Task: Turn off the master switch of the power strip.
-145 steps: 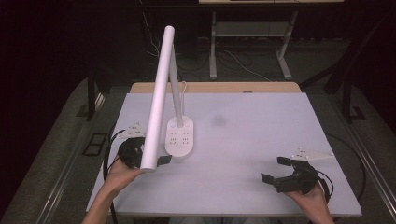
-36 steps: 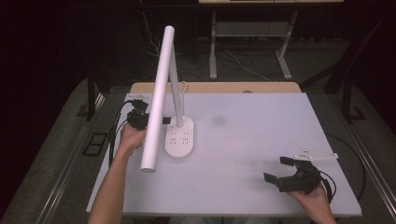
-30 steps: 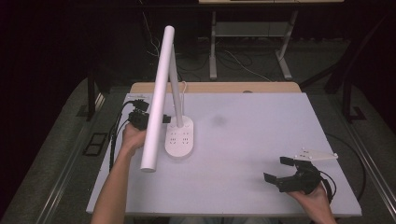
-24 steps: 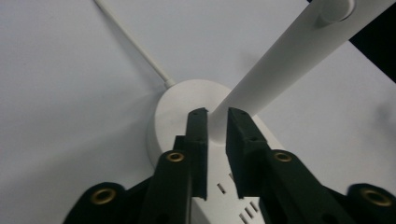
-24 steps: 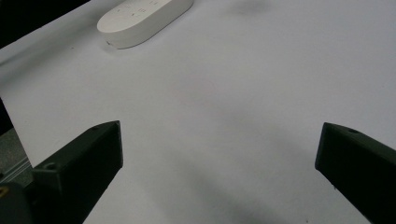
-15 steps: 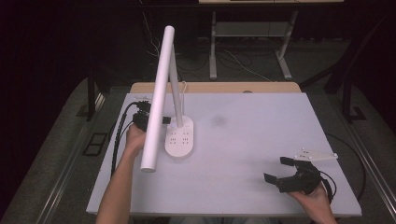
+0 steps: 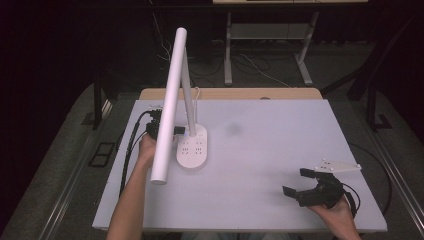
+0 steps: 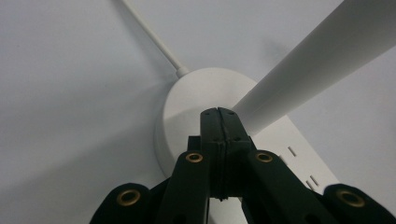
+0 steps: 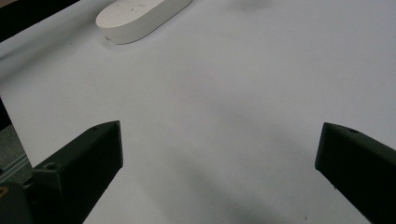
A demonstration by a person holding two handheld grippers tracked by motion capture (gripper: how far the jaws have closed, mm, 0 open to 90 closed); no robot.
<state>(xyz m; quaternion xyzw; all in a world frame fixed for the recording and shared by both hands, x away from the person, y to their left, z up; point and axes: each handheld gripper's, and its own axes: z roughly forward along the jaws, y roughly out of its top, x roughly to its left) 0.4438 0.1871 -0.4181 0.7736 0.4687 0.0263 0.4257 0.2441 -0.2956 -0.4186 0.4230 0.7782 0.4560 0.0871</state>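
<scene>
White plastic makes up the desk lamp's base (image 8: 187, 112), an oval pad lying just beyond and under the tips of the left gripper (image 8: 218, 112), whose jaws are pressed shut on nothing and point at the spot where the stem (image 8: 299, 79) rises from the base. From those tips the stem leans up and away to the right, and the cord (image 8: 154, 44) runs off ahead to the left. My guess is a press on the base comes next. Well apart, the right gripper (image 7: 310, 186) hovers over the table (image 7: 270, 150) with jaws spread wide, the base far ahead of them.
</scene>
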